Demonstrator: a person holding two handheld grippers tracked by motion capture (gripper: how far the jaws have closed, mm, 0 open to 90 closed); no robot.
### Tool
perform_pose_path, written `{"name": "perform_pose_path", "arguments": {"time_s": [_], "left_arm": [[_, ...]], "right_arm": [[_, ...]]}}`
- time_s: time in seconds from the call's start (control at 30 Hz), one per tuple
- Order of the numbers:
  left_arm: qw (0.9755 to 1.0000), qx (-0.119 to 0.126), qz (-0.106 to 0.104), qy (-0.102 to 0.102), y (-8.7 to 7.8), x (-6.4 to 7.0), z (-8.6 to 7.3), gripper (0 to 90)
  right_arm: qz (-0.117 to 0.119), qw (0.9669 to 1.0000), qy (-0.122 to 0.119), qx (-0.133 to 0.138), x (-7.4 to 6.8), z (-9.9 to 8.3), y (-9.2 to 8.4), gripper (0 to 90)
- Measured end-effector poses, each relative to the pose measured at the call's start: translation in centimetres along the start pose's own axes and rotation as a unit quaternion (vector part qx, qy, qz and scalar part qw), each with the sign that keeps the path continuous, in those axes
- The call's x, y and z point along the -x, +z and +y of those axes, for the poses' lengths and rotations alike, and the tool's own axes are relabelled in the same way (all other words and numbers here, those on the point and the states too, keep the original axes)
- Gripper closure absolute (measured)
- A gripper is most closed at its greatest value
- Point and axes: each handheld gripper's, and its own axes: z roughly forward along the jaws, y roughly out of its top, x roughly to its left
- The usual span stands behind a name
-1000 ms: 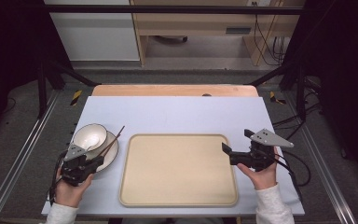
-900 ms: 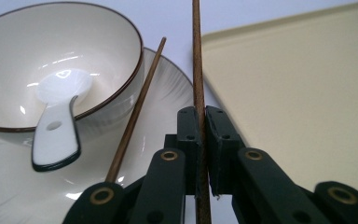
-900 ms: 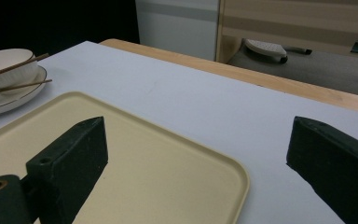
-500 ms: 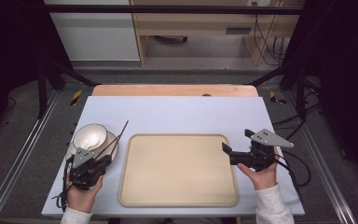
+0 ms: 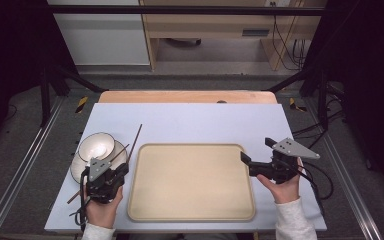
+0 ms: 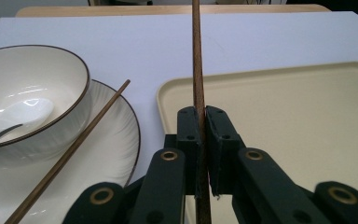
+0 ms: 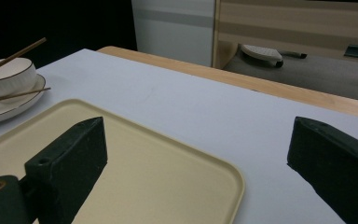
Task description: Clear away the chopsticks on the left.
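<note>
One thin brown wooden chopstick (image 6: 198,84) is pinched tight in the left gripper (image 6: 202,140), lifted at the beige plastic tray's (image 5: 192,200) nine o'clock edge. Its mate (image 6: 70,154) lies on the white plate (image 6: 116,154) beside the bowl (image 6: 42,88) (nothing trayed yet). The right gripper (image 5: 260,159) gapes wide, empty.

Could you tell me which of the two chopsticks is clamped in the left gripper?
The chopstick pointing away over the table, pinched in the left gripper. The other chopstick lies loose across the plate.
</note>
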Motion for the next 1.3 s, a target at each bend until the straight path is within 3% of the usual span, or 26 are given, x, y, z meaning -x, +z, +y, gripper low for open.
{"name": "perform_pose_path", "arguments": {"time_s": [0.2, 0.3, 0.6, 0.87, 1.3], "left_arm": [[1.0, 0.001, 0.0, -0.004, 0.3, 1.2, 0.1, 84.6], [0.9999, 0.005, -0.001, -0.016, 0.6, 1.6, -0.1, 84.6], [0.9987, -0.004, -0.011, -0.049, 1.8, 2.4, -2.1, 84.6], [0.9988, -0.021, -0.004, -0.044, 3.2, 4.0, -3.8, 84.6], [0.9972, -0.06, 0.007, -0.043, 4.8, 4.0, -5.3, 84.6]], "right_arm": [[0.003, 1.0, -0.001, -0.001, 0.0, 0.0, 0.0, 4.7], [0.002, 1.0, -0.002, -0.002, 0.0, 0.0, 0.0, 4.4], [0.002, 1.0, -0.002, -0.001, 0.0, 0.1, 0.0, 3.6], [0.005, 1.0, -0.004, -0.007, -0.1, 0.0, 0.2, 3.5], [0.005, 0.9999, -0.005, -0.01, -0.2, -0.1, 0.5, 3.5]]}}
